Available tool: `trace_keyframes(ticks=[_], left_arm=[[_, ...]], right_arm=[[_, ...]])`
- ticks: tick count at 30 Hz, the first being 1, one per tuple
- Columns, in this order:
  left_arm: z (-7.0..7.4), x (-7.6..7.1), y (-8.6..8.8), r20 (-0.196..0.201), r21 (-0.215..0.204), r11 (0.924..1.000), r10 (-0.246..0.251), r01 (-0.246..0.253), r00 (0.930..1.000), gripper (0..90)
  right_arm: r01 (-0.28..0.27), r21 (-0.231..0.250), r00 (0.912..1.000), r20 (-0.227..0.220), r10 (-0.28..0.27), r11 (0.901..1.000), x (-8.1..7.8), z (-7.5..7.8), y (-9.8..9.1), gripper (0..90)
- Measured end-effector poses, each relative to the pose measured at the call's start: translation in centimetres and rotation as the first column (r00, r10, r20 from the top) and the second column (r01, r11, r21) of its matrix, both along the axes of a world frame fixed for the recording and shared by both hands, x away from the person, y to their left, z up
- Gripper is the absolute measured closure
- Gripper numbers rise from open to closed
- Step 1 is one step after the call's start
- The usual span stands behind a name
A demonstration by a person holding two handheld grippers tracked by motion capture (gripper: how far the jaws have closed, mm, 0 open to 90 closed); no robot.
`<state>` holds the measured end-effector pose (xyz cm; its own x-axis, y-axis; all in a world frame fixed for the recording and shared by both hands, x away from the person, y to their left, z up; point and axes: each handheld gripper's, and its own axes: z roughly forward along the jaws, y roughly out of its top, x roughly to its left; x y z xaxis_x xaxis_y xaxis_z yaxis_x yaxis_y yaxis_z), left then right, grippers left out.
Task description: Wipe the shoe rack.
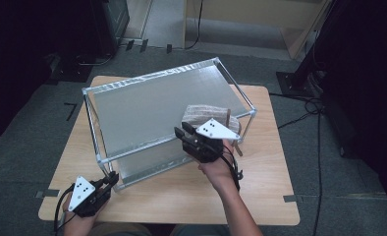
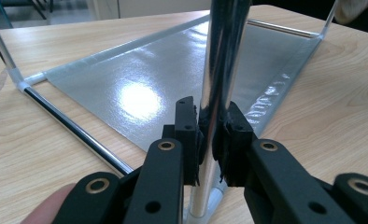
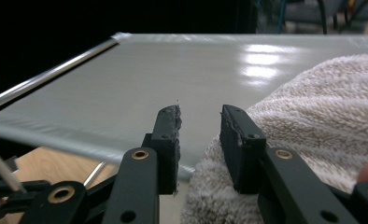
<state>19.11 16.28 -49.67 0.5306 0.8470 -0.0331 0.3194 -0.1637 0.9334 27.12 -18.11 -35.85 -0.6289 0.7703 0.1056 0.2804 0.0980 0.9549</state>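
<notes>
On the upper shelf of the metal rack (image 1: 152,105), at its near right corner, lies a folded beige towel (image 1: 204,114) — its fluffy edge reaches over the rim there. Just beside it, the right gripper (image 1: 180,132) hovers with its jaws parted and nothing between them; in the right gripper view the towel (image 3: 313,121) lies against the outer side of one jaw, not pinched. At the rack's near left corner, the left gripper (image 2: 212,126) is clenched on the upright chrome post (image 2: 222,56) — pads pressed to both sides. Under everything stands a light wooden table (image 1: 260,187), with the rack's lower shelf (image 2: 173,74) just above it.
</notes>
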Motion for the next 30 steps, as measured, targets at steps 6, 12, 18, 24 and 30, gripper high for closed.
trace_keyframes(ticks=[6, 12, 18, 24, 30], left_arm=[[0.0, 0.0, 0.0, 0.000, 0.000, 1.0000, -0.002, 0.002, 1.0000, 80.8], [0.0, 0.0, 0.0, -0.001, 0.002, 1.0000, -0.003, 0.003, 1.0000, 80.8], [0.0, 0.0, 0.0, 0.001, 0.005, 1.0000, -0.002, 0.002, 1.0000, 80.7], [-0.1, 0.1, 0.1, 0.002, -0.003, 1.0000, -0.009, 0.009, 1.0000, 80.4], [-0.1, 0.0, 0.0, 0.001, 0.007, 1.0000, 0.000, 0.000, 1.0000, 80.3]], right_arm=[[0.003, 0.056, 0.9945, 0.104, -0.009, 0.9984, -2.4, -2.4, -1.8, 69.0], [0.102, 0.048, 0.9922, 0.067, -0.105, 0.9936, -3.2, -6.7, -4.7, 76.5], [0.232, -0.090, 0.9647, -0.105, -0.241, 0.9684, -0.3, -10.7, -5.6, 64.5], [0.112, -0.148, 0.9720, -0.189, -0.139, 0.9826, -0.6, -11.9, -5.7, 19.1], [0.083, -0.322, 0.9272, -0.322, -0.191, 0.9432, 0.2, -15.8, -5.1, 32.5]])
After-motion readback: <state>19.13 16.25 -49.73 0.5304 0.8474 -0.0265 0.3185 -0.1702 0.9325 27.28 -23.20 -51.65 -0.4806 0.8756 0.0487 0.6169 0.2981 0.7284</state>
